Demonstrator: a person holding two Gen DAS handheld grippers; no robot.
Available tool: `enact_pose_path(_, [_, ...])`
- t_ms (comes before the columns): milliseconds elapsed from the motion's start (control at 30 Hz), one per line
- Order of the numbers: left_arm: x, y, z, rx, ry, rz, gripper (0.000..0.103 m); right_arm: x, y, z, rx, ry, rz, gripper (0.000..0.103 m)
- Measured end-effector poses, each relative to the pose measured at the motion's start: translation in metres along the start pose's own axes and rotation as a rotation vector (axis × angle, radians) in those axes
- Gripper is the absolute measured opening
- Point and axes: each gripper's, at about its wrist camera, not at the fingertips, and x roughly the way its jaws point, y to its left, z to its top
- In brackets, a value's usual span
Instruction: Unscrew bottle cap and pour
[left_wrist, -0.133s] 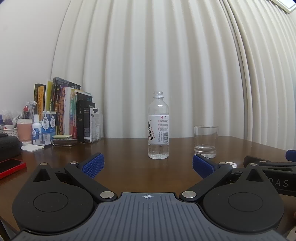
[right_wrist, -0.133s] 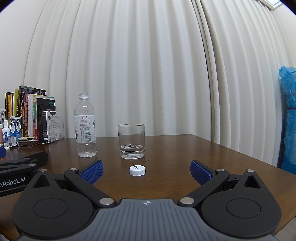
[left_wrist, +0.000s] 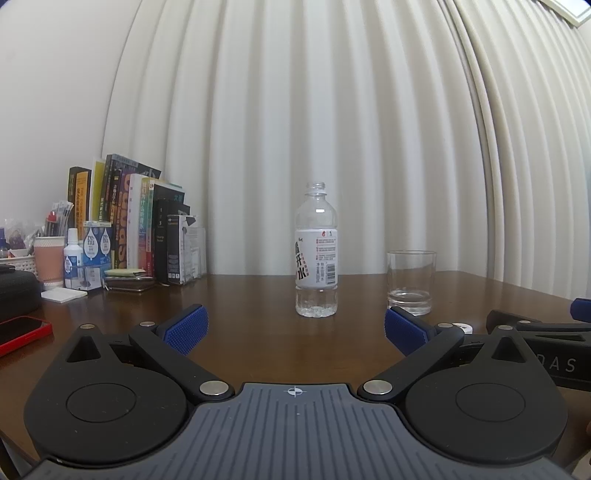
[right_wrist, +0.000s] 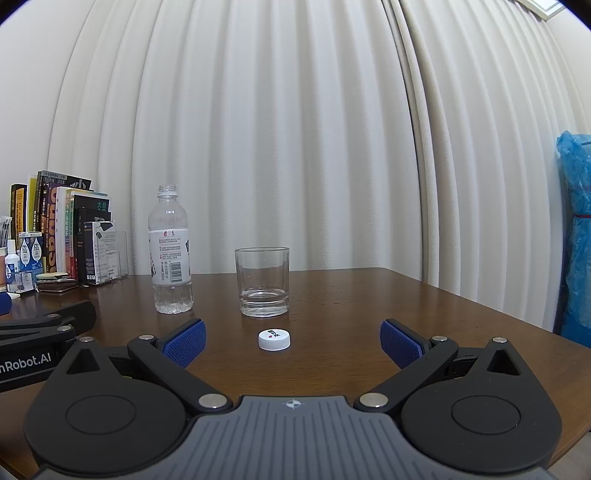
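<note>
Both tongs, left tongs (left_wrist: 293, 330) and right tongs (right_wrist: 293, 341), spread apart, empty; water bottle (right_wrist: 170, 251) uncapped, white cap (right_wrist: 274, 339) on worktop (right_wrist: 351, 295) before glass tumbler (right_wrist: 263, 282).

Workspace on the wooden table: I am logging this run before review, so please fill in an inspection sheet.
Surface: brown wooden table, glossy, no spill seen.
Job's things: bottle upright, uncapped, a little water at its bottom; glass upright to its right, a shallow layer of water inside; white cap on the table in front of the glass.
Clutter: books, paper cup, solution bottles, red phone at the left.
Grippers: left gripper and right gripper open, holding nothing.
Cables: nothing seen.
Surroundings: white curtain; blue plastic bag at right.
</note>
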Motion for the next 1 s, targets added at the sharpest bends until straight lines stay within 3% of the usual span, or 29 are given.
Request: enact_pose_path(1000, [0.0005,-0.0029,0.0000,-0.003,0.001,-0.003,0.103,-0.0006,-0.0007,-0.0013,-0.001,-0.002,0.005,0.103])
